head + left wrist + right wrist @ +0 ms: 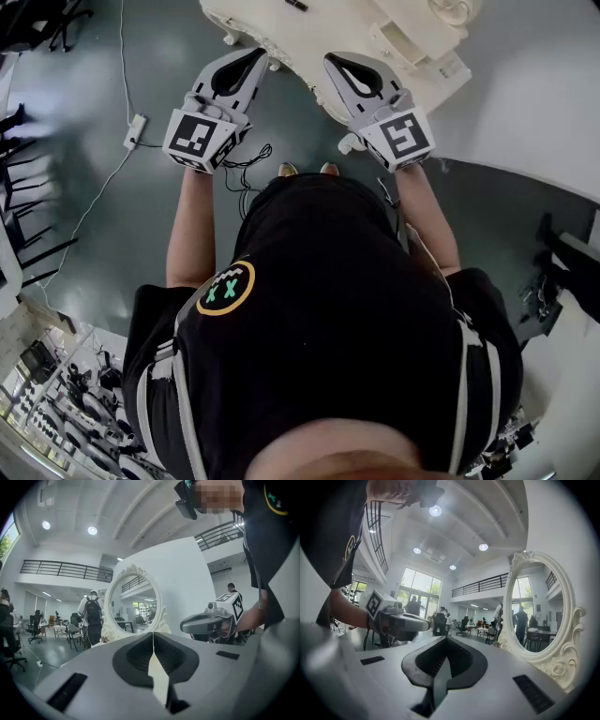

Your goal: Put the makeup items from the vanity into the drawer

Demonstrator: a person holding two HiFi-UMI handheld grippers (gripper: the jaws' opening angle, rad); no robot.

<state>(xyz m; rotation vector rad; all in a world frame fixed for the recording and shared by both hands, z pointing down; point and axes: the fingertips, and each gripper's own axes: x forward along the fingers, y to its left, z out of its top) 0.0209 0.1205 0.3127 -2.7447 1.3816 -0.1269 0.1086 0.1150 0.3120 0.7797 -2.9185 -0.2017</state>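
Stands on grey floor (112, 225), facing cream vanity (394, 42) at far side of scene. Holds left gripper (257, 59) out ahead, left of centre, with tip at vanity's near edge; cannot tell whether touching or just above. Holds right gripper (331, 64) alongside on the right, close to the left one but apart from it, likewise pointing at the vanity.

From left gripper view: shows jaws pressed together along one thin seam, with nothing pinched. From right gripper view: same reading, jaws closed tight and empty.

Notes small dark slim item (296, 5) lying on vanity top at far edge, well beyond both tips; too small to name. Cannot pick out the drawer with certainty among the stepped cream parts on vanity's right.

Sees oval mirror (133, 603) in ornate cream frame, upright ahead of left gripper, with white partition (187, 578) behind it. Catches person with backpack (92, 613) standing far off to the left in open hall.

Spots white power strip (137, 129) on floor to the left, and black cables (246, 167) heaped near the feet.
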